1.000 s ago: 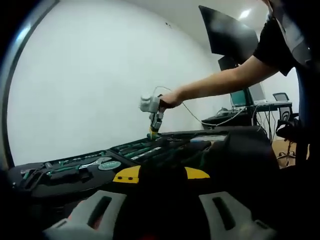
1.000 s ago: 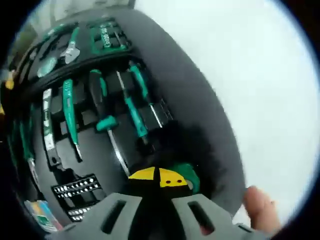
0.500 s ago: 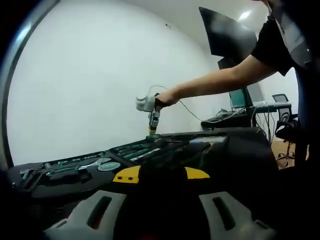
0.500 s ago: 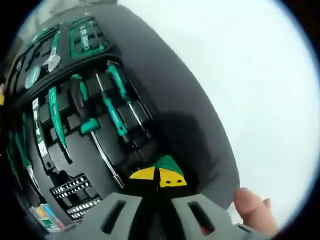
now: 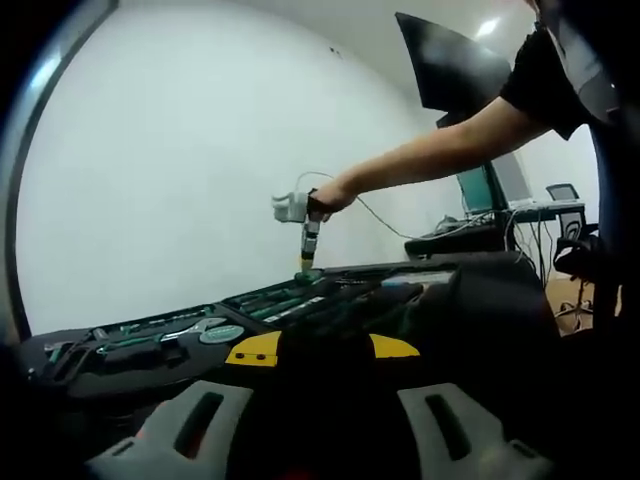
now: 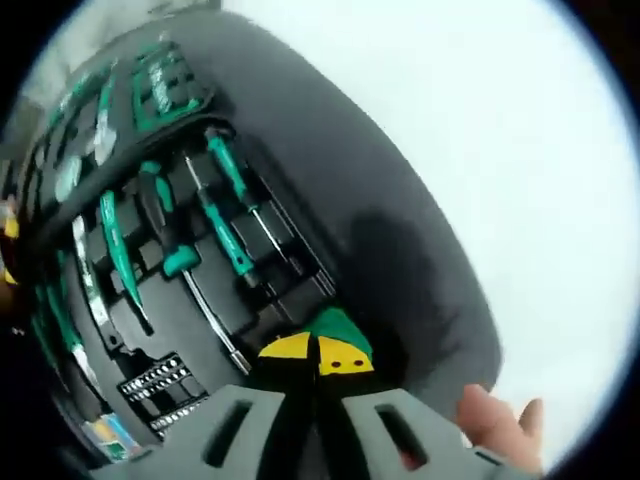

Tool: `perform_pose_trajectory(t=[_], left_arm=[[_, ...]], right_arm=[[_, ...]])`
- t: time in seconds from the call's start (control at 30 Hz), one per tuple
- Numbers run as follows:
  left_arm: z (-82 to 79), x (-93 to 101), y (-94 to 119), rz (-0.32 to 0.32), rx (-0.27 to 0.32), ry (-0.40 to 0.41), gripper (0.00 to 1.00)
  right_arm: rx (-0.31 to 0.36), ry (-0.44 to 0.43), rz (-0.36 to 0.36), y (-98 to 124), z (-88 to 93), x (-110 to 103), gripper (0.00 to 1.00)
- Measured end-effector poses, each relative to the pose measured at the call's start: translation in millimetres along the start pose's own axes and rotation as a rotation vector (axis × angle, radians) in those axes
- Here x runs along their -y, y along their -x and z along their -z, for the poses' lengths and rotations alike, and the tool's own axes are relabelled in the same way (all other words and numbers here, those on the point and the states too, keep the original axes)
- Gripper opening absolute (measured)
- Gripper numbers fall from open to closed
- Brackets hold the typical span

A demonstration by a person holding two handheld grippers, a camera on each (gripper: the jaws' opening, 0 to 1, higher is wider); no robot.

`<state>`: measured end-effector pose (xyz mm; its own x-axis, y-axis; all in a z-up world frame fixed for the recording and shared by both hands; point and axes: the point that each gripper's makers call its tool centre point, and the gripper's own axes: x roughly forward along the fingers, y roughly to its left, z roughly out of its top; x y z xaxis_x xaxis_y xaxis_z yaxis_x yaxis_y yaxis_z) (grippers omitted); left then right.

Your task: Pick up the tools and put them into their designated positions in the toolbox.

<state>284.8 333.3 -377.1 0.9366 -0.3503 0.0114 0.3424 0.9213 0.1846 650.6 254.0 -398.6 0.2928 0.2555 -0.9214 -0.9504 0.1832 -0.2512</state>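
At the lower centre of the right gripper view, a green tool (image 6: 338, 327) sits pinched between the yellow tips of the right gripper (image 6: 317, 353), jaws closed on it. Only its green end shows, so its kind is unclear. It hangs just above the open toolbox (image 6: 300, 170), near the box's edge at right. To the left and above, screwdrivers (image 6: 225, 215) with green handles lie in moulded slots, with more green tools further left and a bit rack (image 6: 155, 378) at lower left. A fingertip (image 6: 490, 425) shows at lower right, over a white table (image 6: 480, 150).

Across the left gripper view, the toolbox (image 5: 300, 300) lies low through the middle. The right gripper (image 5: 304, 265) points down at it mid-frame, held by an outstretched arm (image 5: 440, 155). The left gripper (image 5: 322, 348) is at the bottom, yellow tips close together with nothing visible between them.

The step looks like seating the green tool. Next likely comes lining it up with a free slot, lowering it and releasing.
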Motion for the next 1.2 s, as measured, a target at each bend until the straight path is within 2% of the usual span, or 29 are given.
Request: perform_pose_trajectory(t=[0.03, 0.07, 0.2, 0.27, 0.3, 0.33, 0.37, 0.43, 0.47, 0.5, 0.53, 0.67, 0.83, 0.97, 1.03, 1.13, 1.2], left_arm=[[0.0, 0.3, 0, 0.000, 0.000, -0.002, 0.30], [-0.1, 0.6, 0, 0.001, 0.000, -0.004, 0.30], [1.1, 0.1, -1, 0.001, -0.007, -0.005, 0.30], [1.2, -0.4, -1, -0.002, -0.007, -0.005, 0.30], [0.8, -0.6, 0, -0.002, -0.004, -0.001, 0.30], [0.3, -0.8, 0, -0.001, -0.001, 0.003, 0.30], [0.1, -0.7, 0, 0.001, 0.001, 0.004, 0.30], [0.5, 0.2, 0, 0.008, -0.001, 0.005, 0.30], [0.7, 0.7, -1, 0.009, -0.002, 0.004, 0.30], [1.2, 1.1, -1, 0.011, -0.005, 0.001, 0.30], [1.8, 1.3, -2, 0.011, -0.009, -0.002, 0.30], [1.0, 0.3, -1, 0.005, -0.006, -0.004, 0.30], [0.6, -0.4, -1, 0.000, -0.006, -0.006, 0.30], [1.4, -0.9, -2, -0.003, -0.011, -0.007, 0.30], [1.3, -0.7, -1, -0.005, -0.010, -0.008, 0.30], [1.5, -0.7, -1, -0.007, -0.011, -0.010, 0.30], [1.6, -1.1, -1, -0.010, -0.012, -0.010, 0.30]], right_arm=[[-0.020, 0.007, 0.036, -1, -0.2, 1, 0.00], [-0.023, 0.069, 0.055, -1, -0.6, 0, 0.00], [-0.035, 0.049, 0.064, -1, -0.7, -3, 0.00], [-0.022, 0.083, 0.072, 2, 0.1, -3, 0.00], [-0.017, 0.065, 0.066, 5, 0.3, 0, 0.00], [-0.030, -0.015, 0.069, 8, 3.5, 3, 0.00], [0.032, -0.045, 0.065, 9, -4.8, 7, 0.00], [-0.010, -0.021, 0.108, 12, 0.9, 19, 0.00], [-0.020, -0.017, 0.106, 9, 2.4, 20, 0.00], [-0.069, -0.011, 0.068, 3, 9.1, 15, 0.00], [-0.068, -0.002, 0.066, -2, 8.2, 13, 0.00], [-0.098, 0.019, 0.050, 4, 6.3, 10, 0.00], [-0.104, 0.055, 0.068, 5, 8.0, 5, 0.00], [-0.105, 0.036, 0.063, 3, 6.0, 11, 0.00], [-0.099, 0.055, 0.063, 3, 5.2, 12, 0.00], [-0.088, -0.006, 0.040, 3, 5.9, 13, 0.00], [-0.083, 0.019, 0.067, 4, 5.8, 13, 0.00]])
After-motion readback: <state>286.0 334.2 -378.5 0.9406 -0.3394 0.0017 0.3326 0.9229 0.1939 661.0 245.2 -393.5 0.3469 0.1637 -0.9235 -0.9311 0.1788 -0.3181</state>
